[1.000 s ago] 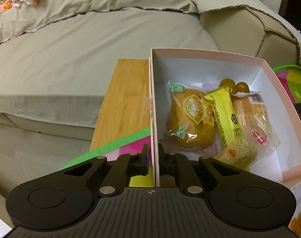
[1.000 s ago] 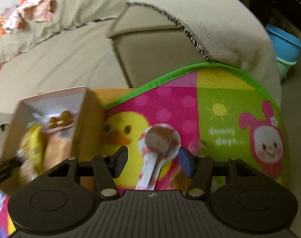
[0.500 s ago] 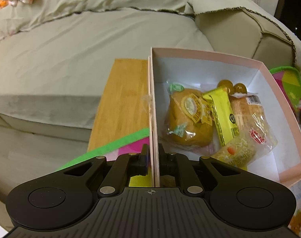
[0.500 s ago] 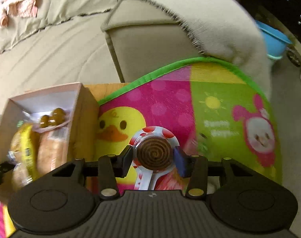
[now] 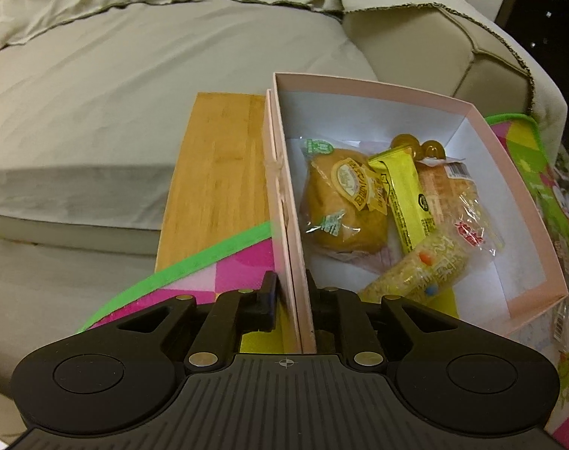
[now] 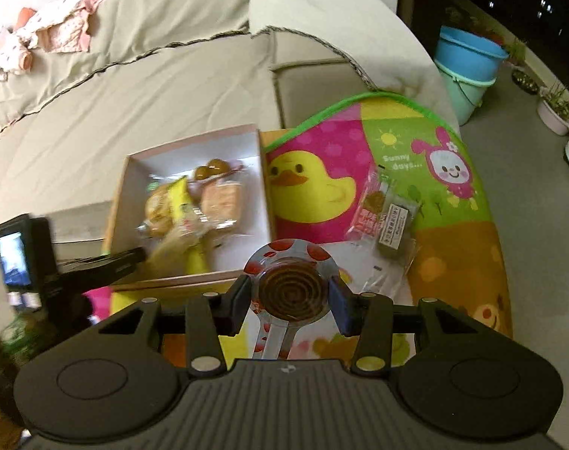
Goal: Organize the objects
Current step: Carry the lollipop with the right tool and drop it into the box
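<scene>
Right tongs [image 6: 290, 294]: clenched on a swirl lollipop [image 6: 290, 292], one finger pressing each side of the disc, which is off the mat.
Swirl lollipop: flat round brown candy with a dark spiral, sealed in a clear wrapper printed with red spots; its pale stick runs back toward the tool body.
Left tongs [image 5: 292, 292]: clamped on the near left wall of the pink box [image 5: 524, 225], one finger outside the wall, the other inside.
Pink box: open-topped cardboard, pale pink outside, white inside; it sits on the left part of the play mat [image 6: 460, 247], its far end over a wooden board [image 5: 217, 172].
Box contents, near end: a grainy yellow rice-crisp bar [image 5: 423, 273] in clear wrap with coloured dots, lying slantwise.
Box contents, middle: a golden bun [image 5: 340, 210] in clear wrap with a yellow oval label, a yellow stick packet [image 5: 404, 195] lying partly over it, and a pale cake in crinkled wrap [image 5: 460, 202] to their right.
Box contents, far end: two round amber candies [image 5: 419, 146] side by side.
Play mat, right of the box: bright cartoon panels with a green rim, a duck and a rabbit; a red-printed snack packet [image 6: 370, 212] and a dark wrapped block [image 6: 395, 225] lie just beside each other near its middle.
Beyond the mat: a beige sofa [image 6: 172, 86].
Far right: stacked blue and teal buckets [image 6: 468, 63].
</scene>
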The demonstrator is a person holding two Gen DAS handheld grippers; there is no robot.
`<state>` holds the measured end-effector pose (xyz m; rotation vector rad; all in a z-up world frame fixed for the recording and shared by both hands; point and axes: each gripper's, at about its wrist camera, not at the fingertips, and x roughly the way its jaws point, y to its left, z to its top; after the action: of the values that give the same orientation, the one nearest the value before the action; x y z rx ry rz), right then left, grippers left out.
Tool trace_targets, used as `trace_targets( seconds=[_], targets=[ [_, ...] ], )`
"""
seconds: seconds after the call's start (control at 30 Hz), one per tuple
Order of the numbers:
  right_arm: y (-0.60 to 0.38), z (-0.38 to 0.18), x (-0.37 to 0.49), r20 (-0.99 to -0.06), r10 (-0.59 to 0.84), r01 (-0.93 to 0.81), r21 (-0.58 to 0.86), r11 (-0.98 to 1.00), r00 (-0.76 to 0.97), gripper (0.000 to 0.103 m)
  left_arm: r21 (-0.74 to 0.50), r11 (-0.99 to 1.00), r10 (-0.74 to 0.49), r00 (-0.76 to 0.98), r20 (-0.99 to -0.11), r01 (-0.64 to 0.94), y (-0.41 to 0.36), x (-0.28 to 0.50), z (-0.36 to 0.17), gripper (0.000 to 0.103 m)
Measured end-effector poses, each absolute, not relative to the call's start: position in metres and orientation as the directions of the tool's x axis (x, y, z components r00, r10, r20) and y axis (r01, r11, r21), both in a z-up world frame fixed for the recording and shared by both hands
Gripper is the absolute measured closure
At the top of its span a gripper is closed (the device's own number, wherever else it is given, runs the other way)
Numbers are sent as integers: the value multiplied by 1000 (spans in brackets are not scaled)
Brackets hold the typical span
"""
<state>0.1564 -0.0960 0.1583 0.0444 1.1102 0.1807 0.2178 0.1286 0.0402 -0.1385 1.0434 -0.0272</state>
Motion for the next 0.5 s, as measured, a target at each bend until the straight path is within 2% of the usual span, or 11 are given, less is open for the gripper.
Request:
trace_targets(
  seconds=[0.3,0.5],
  targets=[
    [-42,203,152,-860,164,-217,64,974,483,59,-161,986,-113,494,-862,-54,132,220,39,87],
    [-8,220,178,-830,178,-298,15,954,528,59,-184,981,-129,492,-861,-63,136,221,39,87]
  ],
)
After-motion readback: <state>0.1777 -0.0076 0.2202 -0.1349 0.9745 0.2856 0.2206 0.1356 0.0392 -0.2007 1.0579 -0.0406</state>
